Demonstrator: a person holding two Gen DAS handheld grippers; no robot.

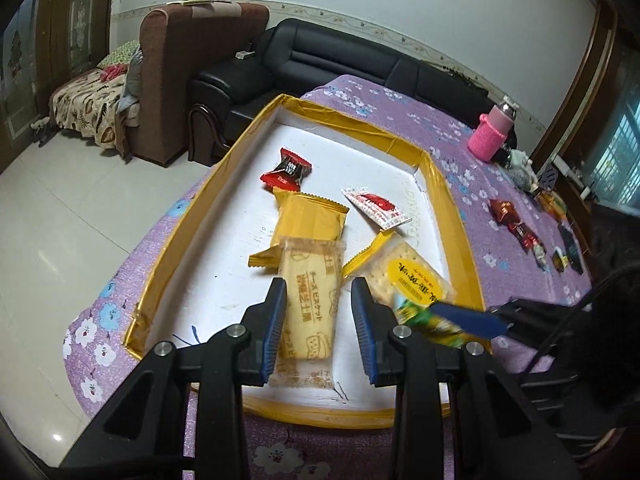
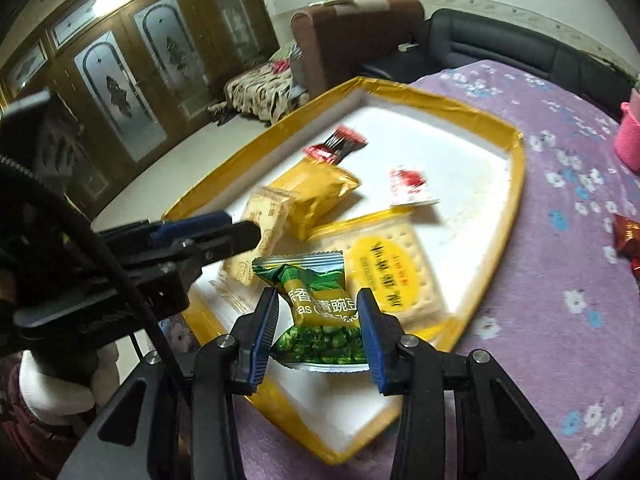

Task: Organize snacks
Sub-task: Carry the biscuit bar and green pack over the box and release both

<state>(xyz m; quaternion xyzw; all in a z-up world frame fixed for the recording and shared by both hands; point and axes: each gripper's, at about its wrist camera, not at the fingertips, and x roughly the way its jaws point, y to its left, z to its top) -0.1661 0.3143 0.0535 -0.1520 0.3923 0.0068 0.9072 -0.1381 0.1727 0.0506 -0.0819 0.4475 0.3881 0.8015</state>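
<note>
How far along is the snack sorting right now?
Five snacks already lie in the yellow-rimmed tray, including the red candy. The right gripper brackets a green pea packet over the tray. Loose wrapped snacks remain on the purple cloth.

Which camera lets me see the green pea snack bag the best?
The right wrist view. The green pea bag sits right between the right gripper's fingers, with its writing and peas clear. The left wrist view shows only a blurry green corner, mostly hidden behind gripper fingers.

Six snack packets (image 1: pixel 308 308) in the tray (image 1: pixel 168 256); loose candies (image 1: pixel 520 232) on the tablecloth (image 1: pixel 440 132) rightward.
</note>
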